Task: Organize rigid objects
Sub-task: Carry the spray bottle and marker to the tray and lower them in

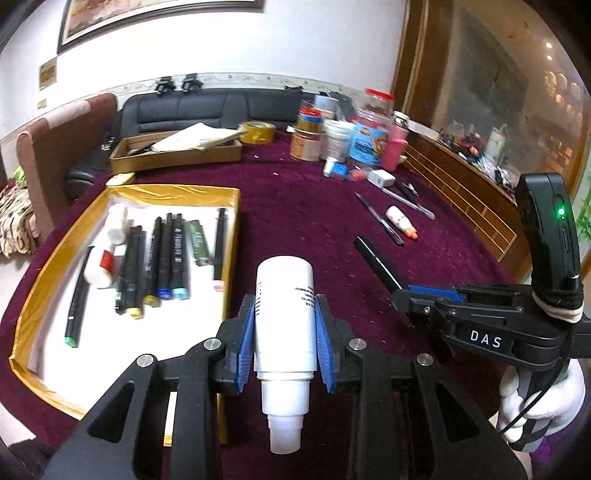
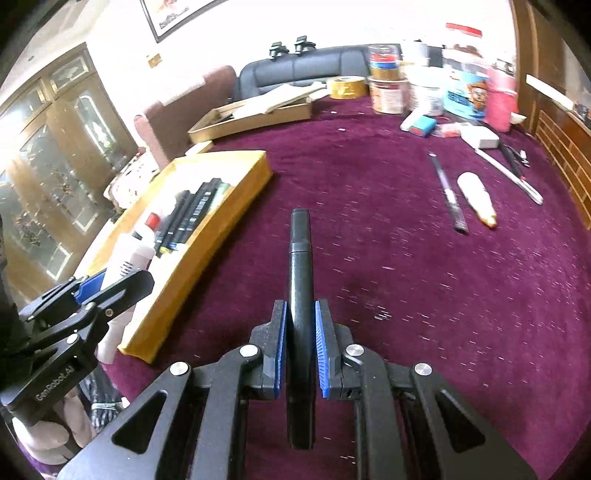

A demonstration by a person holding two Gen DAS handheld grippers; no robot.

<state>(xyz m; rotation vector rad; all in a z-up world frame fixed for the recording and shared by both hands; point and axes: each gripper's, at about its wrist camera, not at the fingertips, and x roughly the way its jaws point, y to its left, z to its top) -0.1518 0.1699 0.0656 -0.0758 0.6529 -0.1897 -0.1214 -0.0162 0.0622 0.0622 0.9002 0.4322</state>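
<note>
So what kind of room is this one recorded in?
Most likely a home living or dining room: a black sofa and framed picture along the wall, a glass-fronted wooden cabinet, and a table under a maroon cloth cluttered with jars and pens.

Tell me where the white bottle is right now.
The white bottle is clamped in the left claw, held above the purple tablecloth just right of the yellow tray of markers; in the right wrist view it sits at far left.
</note>
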